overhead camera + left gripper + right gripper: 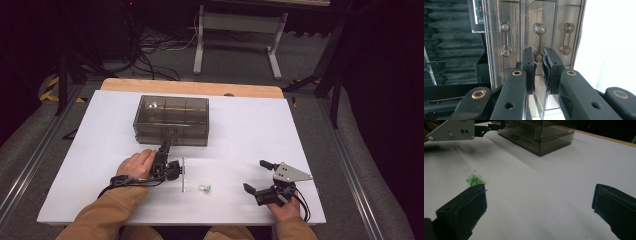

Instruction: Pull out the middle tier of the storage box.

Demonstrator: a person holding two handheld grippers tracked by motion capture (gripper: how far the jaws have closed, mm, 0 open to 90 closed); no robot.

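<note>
The white desk (pixel 240 130) is carrying a smoky see-through drawer box (pixel 171 119), which is sitting toward its far side, left of the middle. Everything else is lying nearer the person than that box.

The left claw (pixel 165 145) is reaching straight up to the front of the drawer box, with the hand (pixel 137 164) behind it resting on the desk. In the left gripper view its jaws are pressing nearly together around the middle drawer handle (pixel 538 41), one of three dumbbell-shaped handles on the box front; the handle's lower knob is sitting right in the narrow gap between the pads.

The right claw (pixel 260 176) is resting well off to the right of the box and closer to the person, its jaws spreading wide with nothing between them.

A thin metal strip (pixel 183 174) is lying just in front of the box, beside the left claw.

A small green trinket (pixel 204 188) is lying a little farther from the box, between the two claws.
</note>
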